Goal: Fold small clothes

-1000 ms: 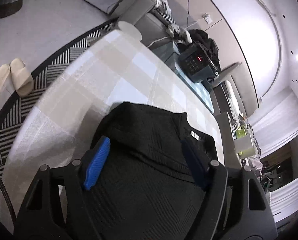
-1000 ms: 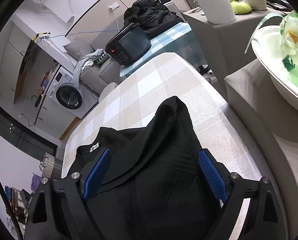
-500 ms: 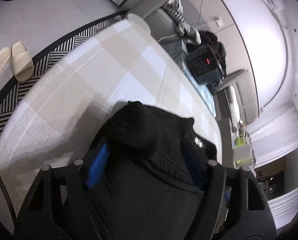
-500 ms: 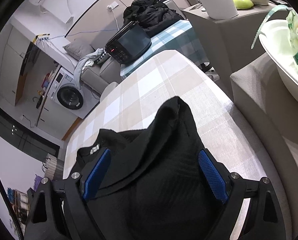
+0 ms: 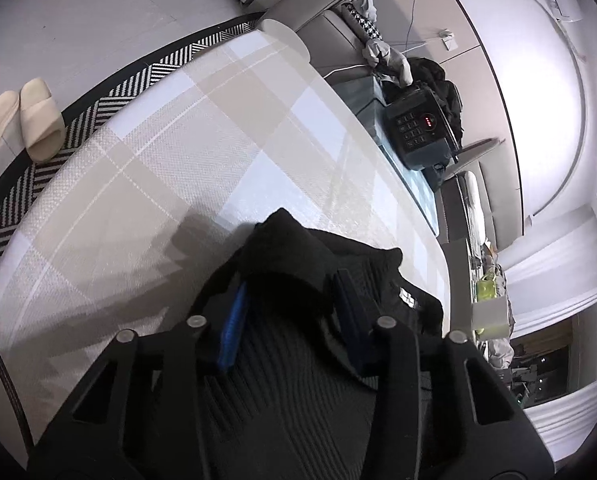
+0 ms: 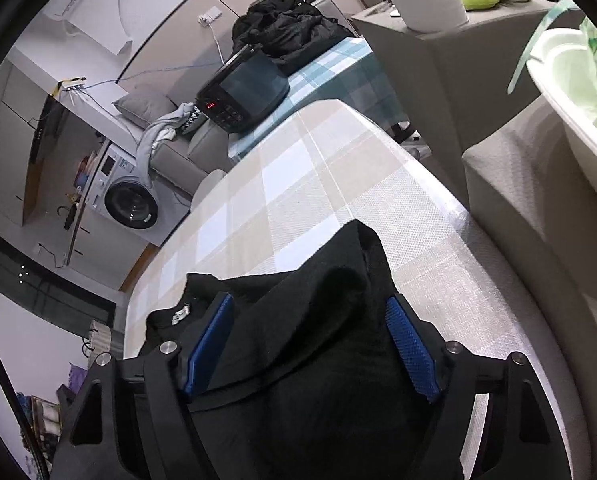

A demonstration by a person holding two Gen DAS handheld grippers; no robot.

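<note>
A black knit garment (image 5: pixel 298 380) lies on a table with a beige and white checked cloth (image 5: pixel 186 148). My left gripper (image 5: pixel 290 300) has its blue pads (image 5: pixel 230 332) drawn in on a bunched shoulder of the garment, which bulges up between them. In the right wrist view the same black garment (image 6: pixel 306 360) fills the space between the pads. My right gripper (image 6: pixel 310 344) is open, its blue pads (image 6: pixel 412 356) wide apart on either side of the other raised corner. A white neck label (image 6: pixel 180 314) shows at the left.
A dark appliance with a red display (image 6: pixel 244 90) stands on a teal checked cloth beyond the table. A grey sofa (image 5: pixel 330 28), a washing machine (image 6: pixel 128 196), slippers (image 5: pixel 22 116) on a striped rug, and a white bowl with a plant (image 6: pixel 578 100) at right.
My left gripper's pads have closed in from wide apart onto the garment's shoulder, bunching the fabric. The right gripper has stayed open over its corner.
</note>
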